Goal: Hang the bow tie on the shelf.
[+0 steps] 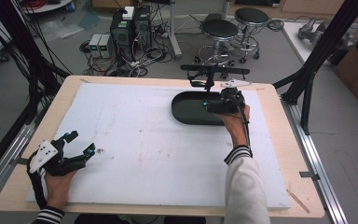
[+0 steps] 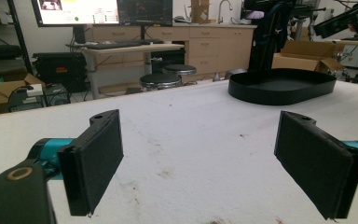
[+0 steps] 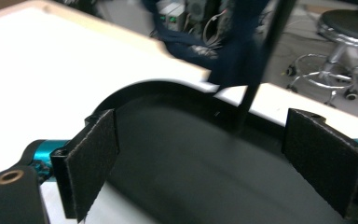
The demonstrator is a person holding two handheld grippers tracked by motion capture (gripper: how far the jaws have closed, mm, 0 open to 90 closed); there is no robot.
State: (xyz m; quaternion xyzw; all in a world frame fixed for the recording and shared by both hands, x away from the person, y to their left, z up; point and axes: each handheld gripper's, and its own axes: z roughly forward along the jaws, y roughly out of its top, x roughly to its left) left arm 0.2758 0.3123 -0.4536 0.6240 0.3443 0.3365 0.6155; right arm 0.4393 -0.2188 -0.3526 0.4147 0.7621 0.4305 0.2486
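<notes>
A black oval tray (image 1: 182,115) lies on the white mat at the right of centre; nothing can be seen in the part of it that is in sight. My right gripper (image 1: 209,95) hovers over the tray's right half, jaws open. In the right gripper view (image 3: 214,168) nothing lies between the pads, and the tray's dark floor and curved far rim (image 3: 135,91) sit below them. My left gripper (image 1: 81,141) rests low at the table's near left corner, open and holding nothing. The left gripper view (image 2: 209,163) shows bare mat between its pads and the tray (image 2: 282,88) far off.
A black stand (image 1: 212,72) with a crossbar and a thin upright rod rises at the table's far edge, right behind the tray, and looks blurred in the right gripper view (image 3: 247,60). Small dark specks (image 1: 100,150) mark the mat near my left gripper. Stools and computers stand beyond the table.
</notes>
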